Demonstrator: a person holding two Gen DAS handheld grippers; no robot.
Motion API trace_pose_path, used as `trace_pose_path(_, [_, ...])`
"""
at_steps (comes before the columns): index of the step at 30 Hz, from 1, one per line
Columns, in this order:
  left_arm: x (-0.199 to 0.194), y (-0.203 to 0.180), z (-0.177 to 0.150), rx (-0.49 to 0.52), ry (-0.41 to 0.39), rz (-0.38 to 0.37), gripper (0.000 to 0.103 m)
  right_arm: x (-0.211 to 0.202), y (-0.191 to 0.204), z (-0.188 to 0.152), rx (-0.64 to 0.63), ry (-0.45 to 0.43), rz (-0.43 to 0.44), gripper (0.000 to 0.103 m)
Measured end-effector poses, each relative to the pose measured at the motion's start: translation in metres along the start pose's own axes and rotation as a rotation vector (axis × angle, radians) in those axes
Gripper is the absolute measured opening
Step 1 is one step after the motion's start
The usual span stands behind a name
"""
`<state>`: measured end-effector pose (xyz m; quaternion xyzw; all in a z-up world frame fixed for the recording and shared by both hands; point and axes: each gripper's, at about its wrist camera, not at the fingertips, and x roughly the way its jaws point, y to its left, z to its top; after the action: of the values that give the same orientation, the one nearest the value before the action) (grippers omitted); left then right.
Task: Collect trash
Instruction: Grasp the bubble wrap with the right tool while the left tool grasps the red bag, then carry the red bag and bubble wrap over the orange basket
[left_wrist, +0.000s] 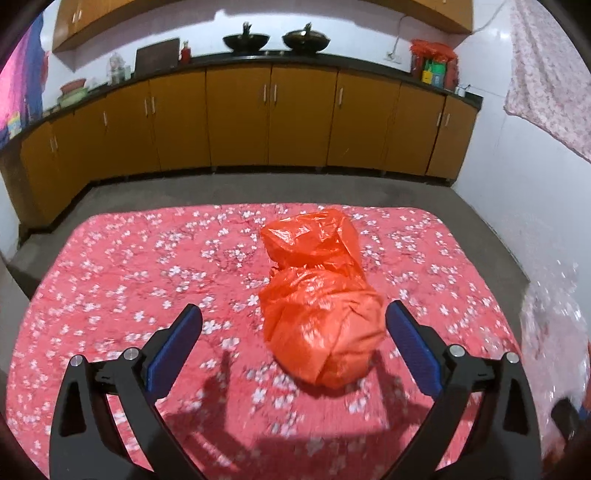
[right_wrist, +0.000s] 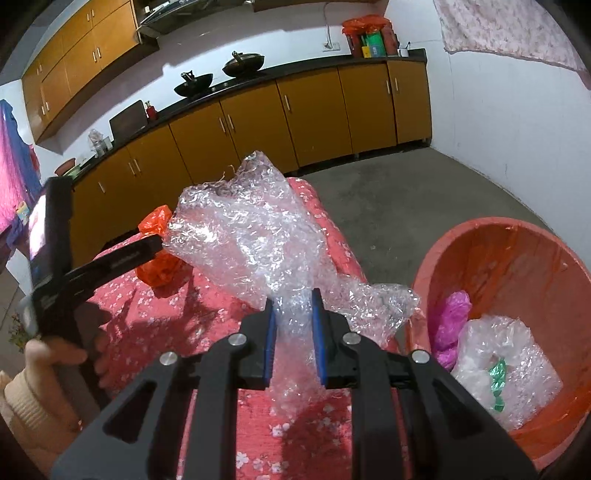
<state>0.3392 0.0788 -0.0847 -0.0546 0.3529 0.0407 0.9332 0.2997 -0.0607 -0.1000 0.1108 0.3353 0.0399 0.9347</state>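
An orange plastic bag (left_wrist: 317, 295), crumpled into a long lump, lies on the red flowered tablecloth (left_wrist: 129, 266). My left gripper (left_wrist: 293, 310) stands wide open over its near end, one blue pad on each side; the right pad is close to the bag and the left pad is well clear. My right gripper (right_wrist: 293, 301) is shut on a bunched sheet of clear bubble wrap (right_wrist: 247, 229), held above the table's right edge. The same wrap shows at the right edge of the left wrist view (left_wrist: 550, 314). An orange basin (right_wrist: 535, 266) stands to the right, below the table.
The basin holds a pink bag (right_wrist: 452, 321), clear plastic (right_wrist: 495, 354) and a green scrap (right_wrist: 496, 380). A hand in a cream sleeve (right_wrist: 22, 387) holds the left gripper. Yellow cabinets (left_wrist: 236, 118) line the far wall across a grey floor (right_wrist: 406, 206).
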Motion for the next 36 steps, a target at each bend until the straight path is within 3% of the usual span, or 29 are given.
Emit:
trace_pose_path(6, [0.015,-0.002,0.004,-0.021,0.027,-0.021,0.097,0.004,0.002,-0.001,-0.004,0.015,0.018,0.018])
trace_pose_path(8, [0.018,-0.004,0.006,-0.019,0.033,-0.032,0.088,0.006,0.003,-0.002,-0.008,0.018,0.021,0.018])
trace_pose_path(10, [0.022,-0.006,0.008,-0.007,0.052,-0.031,0.066,0.006,0.003,-0.003,-0.010,0.020,0.021,0.018])
trace_pose_path(16, [0.025,0.003,0.007,-0.015,0.065,-0.039,0.050,0.004,0.005,-0.003,-0.008,0.019,0.013,0.018])
trace_pose_path(23, [-0.008,0.017,-0.005,0.002,0.049,-0.033,0.048,-0.006,0.006,-0.002,0.009,0.013,0.010,0.018])
trace_pose_path(36, [-0.128,-0.001,-0.042,0.100,-0.054,-0.118,0.048,-0.064,-0.002,-0.001,0.055,-0.045,0.009,0.018])
